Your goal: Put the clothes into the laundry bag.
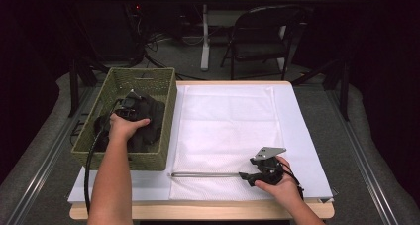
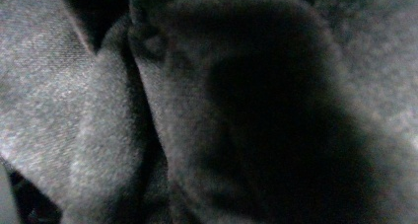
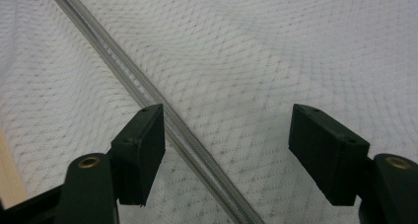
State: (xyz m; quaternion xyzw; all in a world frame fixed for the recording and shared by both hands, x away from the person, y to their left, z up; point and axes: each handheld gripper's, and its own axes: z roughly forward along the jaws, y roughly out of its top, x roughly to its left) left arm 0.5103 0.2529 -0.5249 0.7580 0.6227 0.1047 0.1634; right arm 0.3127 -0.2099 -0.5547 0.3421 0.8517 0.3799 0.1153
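Observation:
A green wicker basket stands at the table's left and holds black cloth. My left gripper is down inside the basket, pressed into that cloth; in the left gripper view dark fabric covers everything and hides the jaws. A white mesh bag lies flat in the middle of the table, with its zipper along the near edge. My right gripper rests at the zipper's right end. In the right gripper view it stands open astride the zipper, over the mesh.
A white board covers the wooden table, whose front edge runs near the person. Beyond the table stand a dark folding chair and a white desk leg. Grey floor lies on both sides.

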